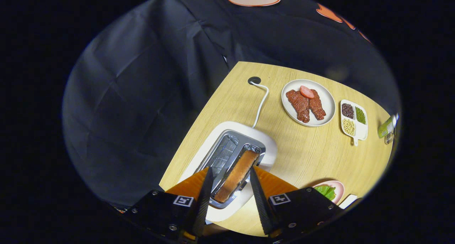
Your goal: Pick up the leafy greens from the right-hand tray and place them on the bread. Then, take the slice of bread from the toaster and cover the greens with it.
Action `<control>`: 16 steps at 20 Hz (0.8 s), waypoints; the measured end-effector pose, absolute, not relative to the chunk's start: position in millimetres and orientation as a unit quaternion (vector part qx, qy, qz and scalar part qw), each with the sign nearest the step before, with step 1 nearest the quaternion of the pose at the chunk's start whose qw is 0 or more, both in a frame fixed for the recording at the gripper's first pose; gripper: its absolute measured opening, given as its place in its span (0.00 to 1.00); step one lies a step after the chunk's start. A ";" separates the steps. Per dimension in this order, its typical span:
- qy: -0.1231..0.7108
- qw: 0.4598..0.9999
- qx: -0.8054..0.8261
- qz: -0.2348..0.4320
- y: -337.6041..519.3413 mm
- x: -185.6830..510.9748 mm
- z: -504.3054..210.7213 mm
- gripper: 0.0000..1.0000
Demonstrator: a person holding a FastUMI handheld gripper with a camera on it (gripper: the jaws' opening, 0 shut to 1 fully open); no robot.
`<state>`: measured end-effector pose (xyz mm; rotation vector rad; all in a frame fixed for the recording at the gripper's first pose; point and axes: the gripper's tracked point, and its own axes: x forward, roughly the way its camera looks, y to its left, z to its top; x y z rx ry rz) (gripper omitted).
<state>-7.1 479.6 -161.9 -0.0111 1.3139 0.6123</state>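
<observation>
- Your gripper [231, 176] hangs over the toaster [233, 166] with its fingers spread apart, holding nothing.
- The slice of bread [237, 174] stands on edge in the toaster's right slot, directly between your two fingers, touching neither.
- The left slot, just inside your left finger, shows bare metal.
- The toaster's white cord [262, 100] runs away beyond the fingertips to a round hole in the wooden table [305, 155].
- Beyond the fingers and off to the right: a white plate [308, 102] with two pieces of meat and a pink slice on top.
- Further right of that, a small divided dish [353, 121] with dark, green and yellow beans.
- Close beside your right finger, a pink plate [337, 189] holds the leafy greens [325, 191], partly hidden by the gripper body.
</observation>
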 end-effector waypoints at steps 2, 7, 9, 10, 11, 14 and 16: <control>0.602 0.752 -0.001 0.269 478.4 -3.4 -162.4 0.55; 0.594 0.760 -0.012 0.264 472.9 -0.5 -164.5 0.26; 0.594 0.757 -0.003 0.272 474.3 -3.3 -160.9 0.19; 0.593 0.757 0.002 0.276 473.6 -3.0 -159.4 0.16; 0.591 0.757 0.008 0.279 472.0 -2.7 -157.0 0.15; 0.578 0.763 0.032 0.289 468.2 -0.6 -143.7 0.12; 0.568 0.768 0.044 0.292 462.2 0.5 -130.8 0.12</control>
